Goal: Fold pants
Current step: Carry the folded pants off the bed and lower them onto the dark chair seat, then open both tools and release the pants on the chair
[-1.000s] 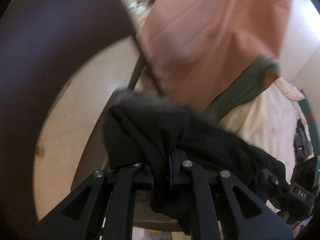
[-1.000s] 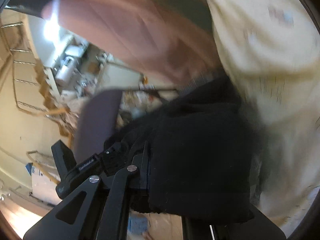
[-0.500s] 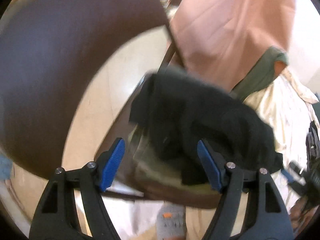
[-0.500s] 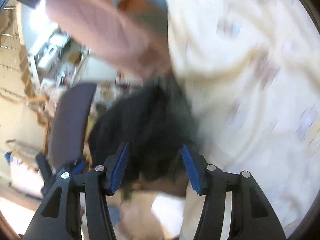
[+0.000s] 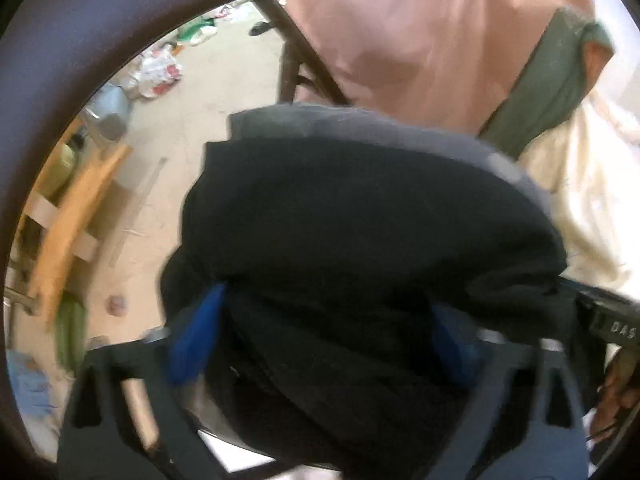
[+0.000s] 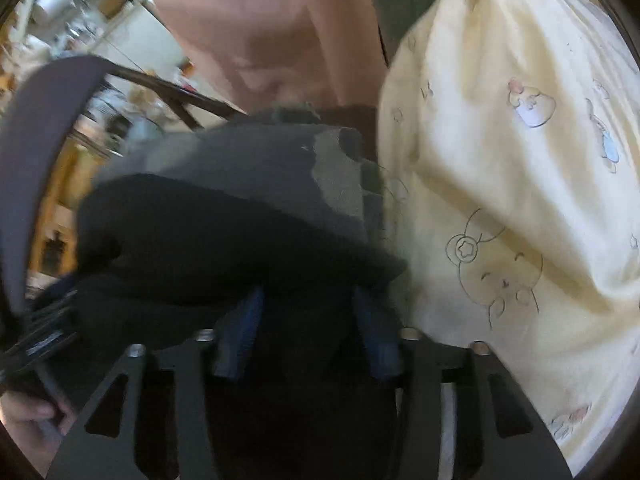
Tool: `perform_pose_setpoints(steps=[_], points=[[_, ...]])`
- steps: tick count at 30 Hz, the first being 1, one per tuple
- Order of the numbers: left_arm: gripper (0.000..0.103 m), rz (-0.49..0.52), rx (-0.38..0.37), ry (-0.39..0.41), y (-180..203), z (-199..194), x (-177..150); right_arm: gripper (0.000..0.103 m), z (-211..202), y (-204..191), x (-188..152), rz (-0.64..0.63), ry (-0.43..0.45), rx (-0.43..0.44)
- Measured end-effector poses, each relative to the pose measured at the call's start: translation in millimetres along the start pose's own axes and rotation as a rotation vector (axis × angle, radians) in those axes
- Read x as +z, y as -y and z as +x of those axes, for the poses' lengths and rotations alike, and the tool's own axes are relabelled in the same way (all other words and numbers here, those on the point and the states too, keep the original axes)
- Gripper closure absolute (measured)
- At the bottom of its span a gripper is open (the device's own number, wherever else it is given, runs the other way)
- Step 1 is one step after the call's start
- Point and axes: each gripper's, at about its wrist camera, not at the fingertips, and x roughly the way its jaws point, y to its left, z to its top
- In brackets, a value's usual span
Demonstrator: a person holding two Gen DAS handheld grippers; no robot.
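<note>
The black pants lie bunched and folded on top of a grey garment on a chair seat. My left gripper hangs low over their near edge, its jaws opening wide. Both blue pads stand apart with black cloth loose between them, not pressed. In the right wrist view the pants fill the lower middle. My right gripper is also opening, and its blue pads stand clear of the dark cloth between them. The picture is blurred.
A dark chair backrest curves round the left. Pink cloth and green cloth hang behind. A cream sheet with cartoon bears lies at the right. Beyond the chair is cluttered floor. A hand holds the other gripper.
Both grippers were shut on the black pants a second ago and have let go, jaws spreading. Both have dropped closer to the pants, which now rest on the pile.
</note>
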Motion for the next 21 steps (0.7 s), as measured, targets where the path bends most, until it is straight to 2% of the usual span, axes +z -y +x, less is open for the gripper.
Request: perform_pose_setpoints(steps=[2,4,5,6,8,10,12,16,18,20,21], points=[[0.0,-0.055,-0.041,-0.034,-10,12,1,0.023,6,3,3,0.006,-0.015,-0.042],[0.0,-0.073,-0.041,-0.028,-12,11,1,0.022,2,10,2,0.015,-0.027,-0.018],[0.0,-0.056,-0.012,-0.012,-7,3,0,0.027,-3,12,3,0.013,-0.022,0.002],[0.0,-0.043,0.011,0.008,-3,-8,-1,0.031,-17,14,4,0.003,-0.006,0.041],[0.001,-0.041,0.011,0.069,1,-40,-2,0.031,-57,18,6,-0.007,0.07,0.132],[0.001,-0.065,-0.021,0.112,1,-69,-6,0.029,-100,26,1,-0.018,0.141,0.209],[0.001,-0.085,-0.062,0.145,5,-106,-13,0.029,-134,33,-6,-0.045,0.19,0.237],[0.001,-0.077,-0.076,0.231,32,-179,-31,0.028,-221,46,-44,-0.135,0.308,0.213],[0.001,-0.053,-0.097,0.251,56,-211,-39,0.019,-258,57,-66,-0.146,0.353,0.172],[0.001,-0.028,-0.114,0.284,87,-245,-46,0.016,-300,66,-92,-0.158,0.414,0.145],[0.001,-0.013,-0.12,0.302,102,-258,-48,0.016,-323,65,-106,-0.173,0.459,0.104]])
